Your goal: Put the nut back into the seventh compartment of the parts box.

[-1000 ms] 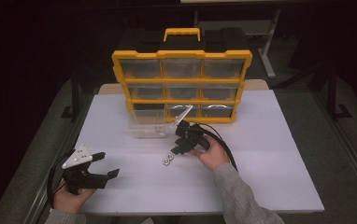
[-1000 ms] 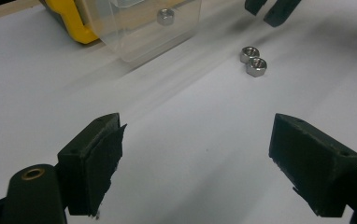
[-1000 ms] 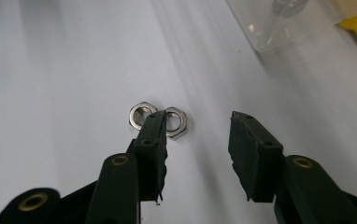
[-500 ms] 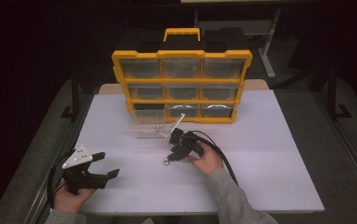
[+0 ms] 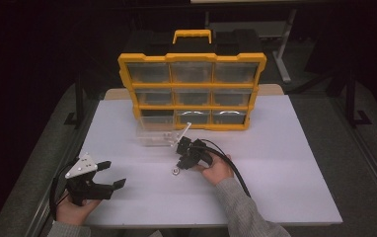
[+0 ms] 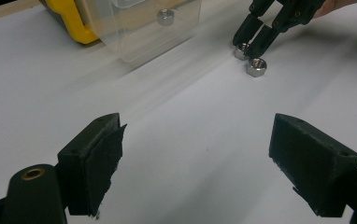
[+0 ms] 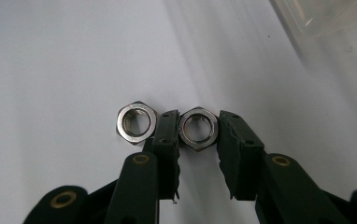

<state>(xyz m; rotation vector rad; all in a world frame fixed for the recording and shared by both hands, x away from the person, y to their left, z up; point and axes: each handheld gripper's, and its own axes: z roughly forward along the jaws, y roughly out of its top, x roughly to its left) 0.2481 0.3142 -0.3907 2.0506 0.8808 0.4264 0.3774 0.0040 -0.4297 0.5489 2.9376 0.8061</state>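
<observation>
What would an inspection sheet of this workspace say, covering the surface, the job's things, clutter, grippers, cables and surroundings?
Surface: white tabletop, flat, no spills seen.
Job's things: two steel hex nuts lie flat side by side; the gripped nut sits between the jaws, the free nut just outside them. A clear plastic drawer, pulled out, rests on the table with one more nut inside.
Clutter: nothing seen.
Grippers: right gripper has just been closing and its pads press on the gripped nut; left gripper open, nothing between the jaws.
Cables: black cable trails from the right gripper over the sleeve.
Surroundings: yellow organiser case stands upright at the table's far side; dark room beyond.
</observation>
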